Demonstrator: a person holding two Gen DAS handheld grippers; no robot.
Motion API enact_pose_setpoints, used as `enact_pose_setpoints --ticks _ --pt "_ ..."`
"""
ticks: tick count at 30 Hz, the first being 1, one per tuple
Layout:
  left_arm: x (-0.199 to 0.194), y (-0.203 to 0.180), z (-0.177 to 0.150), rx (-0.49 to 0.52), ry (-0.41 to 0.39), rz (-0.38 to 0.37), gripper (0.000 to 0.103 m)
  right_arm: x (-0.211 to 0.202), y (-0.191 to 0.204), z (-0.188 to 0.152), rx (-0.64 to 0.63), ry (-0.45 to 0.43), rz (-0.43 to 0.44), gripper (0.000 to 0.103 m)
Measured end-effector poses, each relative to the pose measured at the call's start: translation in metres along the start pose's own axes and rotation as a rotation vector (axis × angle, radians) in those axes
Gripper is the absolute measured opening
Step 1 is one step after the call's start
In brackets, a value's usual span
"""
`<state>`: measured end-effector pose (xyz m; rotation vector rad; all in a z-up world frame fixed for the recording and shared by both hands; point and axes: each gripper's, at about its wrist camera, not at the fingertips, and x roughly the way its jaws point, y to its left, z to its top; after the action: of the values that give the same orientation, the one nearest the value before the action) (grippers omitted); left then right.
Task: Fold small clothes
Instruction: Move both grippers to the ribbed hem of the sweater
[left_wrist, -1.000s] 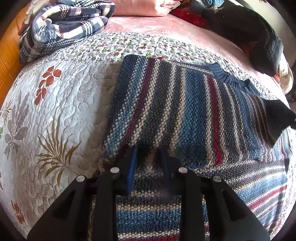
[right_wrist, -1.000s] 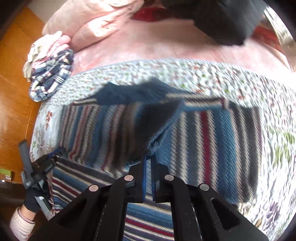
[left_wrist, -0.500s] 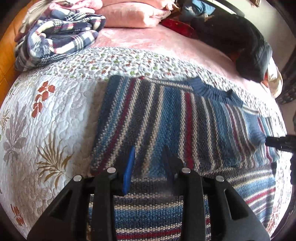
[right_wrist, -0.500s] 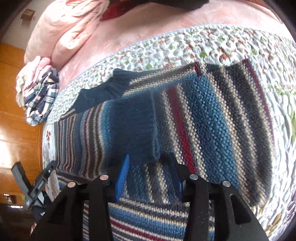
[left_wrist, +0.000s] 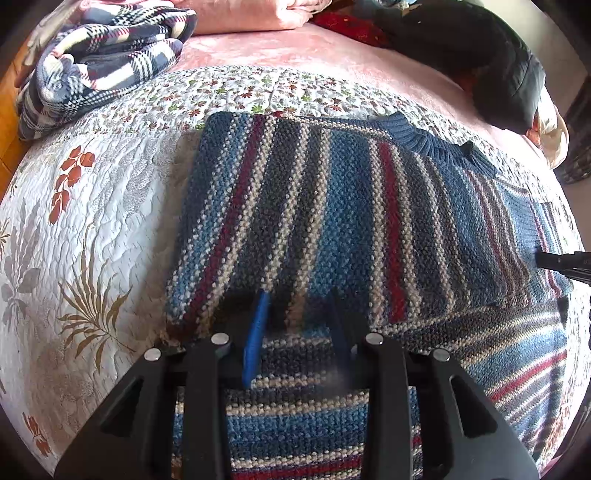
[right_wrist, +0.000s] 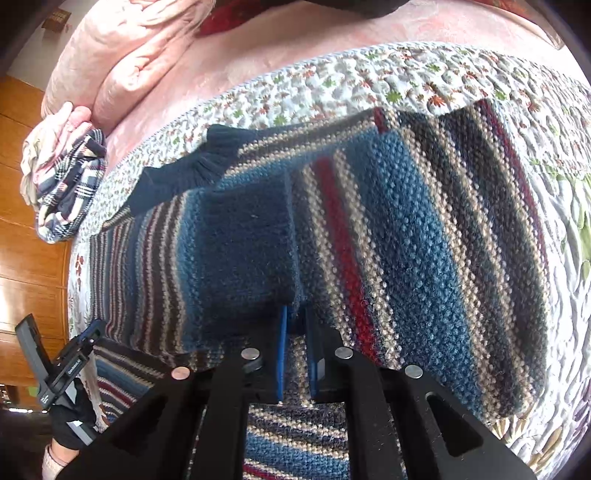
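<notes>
Your right gripper (right_wrist: 295, 317) nips sleeve cuff (right_wrist: 247, 251) on sweater (left_wrist: 351, 221); lay it flat, square. Left gripper (left_wrist: 299, 310) wide, empty; press fold line

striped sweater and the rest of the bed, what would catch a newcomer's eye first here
The striped knit sweater dominates, spread across the floral quilt with its dark blue cuff folded in over the body. The left gripper hangs open at the sweater's near edge, while the right gripper sits nearly closed just below the cuff. At the far left of the bed lies a crumpled plaid garment beside a pink pillow.
</notes>
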<state>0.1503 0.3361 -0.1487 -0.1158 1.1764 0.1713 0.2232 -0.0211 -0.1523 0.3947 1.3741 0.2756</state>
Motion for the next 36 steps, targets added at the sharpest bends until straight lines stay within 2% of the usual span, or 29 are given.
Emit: enact_pose_setpoints --ticks 2,4,6,8,11,12,13,15,17,20,24,27,30,36 --pt "-0.001 -0.002 0.000 0.001 0.002 0.007 0.033 -0.001 0.004 -0.001 -0.020 -0.001 -0.030 0.009" --pt "-0.007 -0.005 0.002 -0.009 0.014 0.026 0.033 -0.008 0.012 -0.002 -0.048 -0.002 -0.053 0.014" --pt "-0.022 -0.008 0.004 -0.030 0.025 0.027 0.033 -0.026 0.018 -0.007 -0.061 -0.020 -0.020 0.021" --pt "-0.042 -0.012 0.001 -0.031 0.020 0.020 0.034 -0.052 0.025 -0.018 -0.099 -0.050 0.011 0.022" --pt "-0.082 -0.017 -0.021 -0.007 0.019 -0.001 0.053 -0.096 0.033 -0.048 -0.156 -0.074 0.012 0.035" --pt "-0.095 -0.017 -0.034 0.006 0.033 -0.005 0.058 -0.109 0.034 -0.062 -0.162 -0.068 0.012 0.037" --pt "-0.103 -0.017 -0.044 0.017 0.048 0.004 0.066 -0.119 0.034 -0.075 -0.162 -0.061 0.011 0.038" --pt "-0.120 -0.015 -0.073 0.035 0.088 0.022 0.070 -0.135 0.034 -0.107 -0.153 -0.039 0.014 0.045" --pt "-0.132 -0.011 -0.104 0.042 0.142 0.036 0.072 -0.145 0.029 -0.143 -0.148 -0.011 0.008 0.046" --pt "-0.138 0.003 -0.143 0.012 0.216 0.061 0.073 -0.149 0.022 -0.194 -0.141 0.038 -0.023 0.047" --pt "-0.138 0.024 -0.193 -0.082 0.320 0.076 0.073 -0.144 0.006 -0.257 -0.089 0.111 -0.031 0.047" --pt "-0.135 0.039 -0.216 -0.160 0.356 0.065 0.073 -0.138 -0.005 -0.291 -0.036 0.163 -0.036 0.047" --pt "-0.136 0.044 -0.228 -0.190 0.364 0.053 0.072 -0.130 -0.014 -0.315 0.013 0.196 -0.041 0.047" --pt "-0.132 0.041 -0.234 -0.184 0.380 0.061 0.073 -0.118 -0.032 -0.333 0.097 0.223 -0.060 0.047"
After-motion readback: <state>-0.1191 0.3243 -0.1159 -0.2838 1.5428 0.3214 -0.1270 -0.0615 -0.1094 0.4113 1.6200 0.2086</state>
